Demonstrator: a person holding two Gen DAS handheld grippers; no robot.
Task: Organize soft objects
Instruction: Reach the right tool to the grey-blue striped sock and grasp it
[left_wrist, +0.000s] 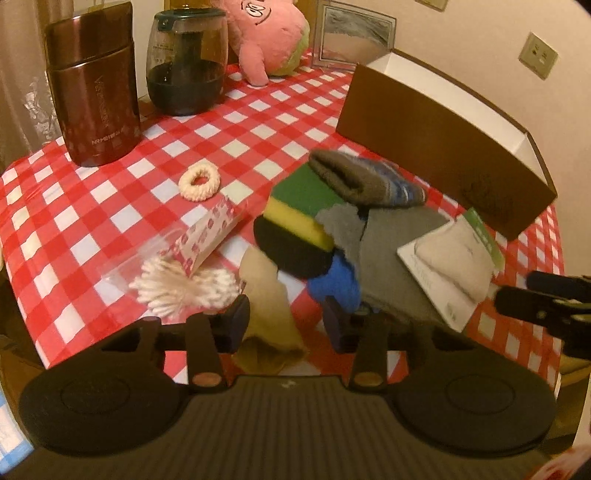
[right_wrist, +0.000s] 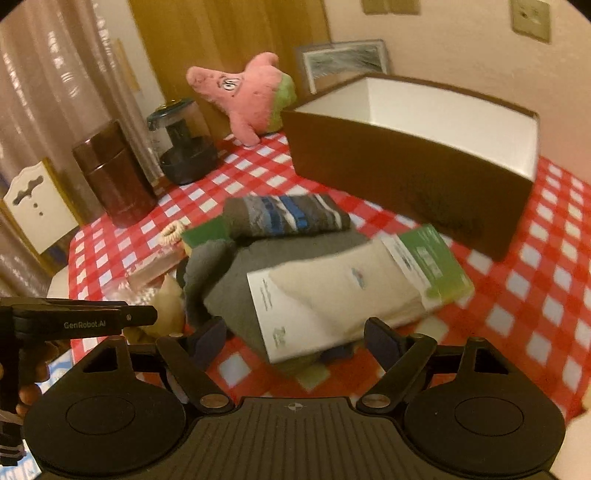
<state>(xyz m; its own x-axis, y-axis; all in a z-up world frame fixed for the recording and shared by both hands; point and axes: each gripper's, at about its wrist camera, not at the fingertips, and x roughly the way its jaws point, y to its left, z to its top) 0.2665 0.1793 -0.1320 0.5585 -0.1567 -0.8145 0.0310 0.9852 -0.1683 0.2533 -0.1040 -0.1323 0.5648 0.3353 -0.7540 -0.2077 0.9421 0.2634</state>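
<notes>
Left gripper (left_wrist: 286, 323): jaws part open, straddling tan cloth (left_wrist: 267, 317), not pressing.
Right gripper (right_wrist: 295, 338): jaws wide, around packaged socks (right_wrist: 354, 291), no grip.
Counter (left_wrist: 110, 206): red-checked cloth; sponge (left_wrist: 299, 210), striped sock (right_wrist: 286, 216) heaped together.
Box (right_wrist: 406, 177): brown, behind heap; contents hidden.

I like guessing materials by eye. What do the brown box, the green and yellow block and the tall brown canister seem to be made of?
Brown box: probably cardboard, with matte brown outside, white inside and thin straight walls.
Green and yellow block: looks like a foam sponge, a yellow body under a rougher green scouring layer.
Tall brown canister: glossy, with bright reflections; lacquered metal or hard plastic, I cannot tell which.
</notes>
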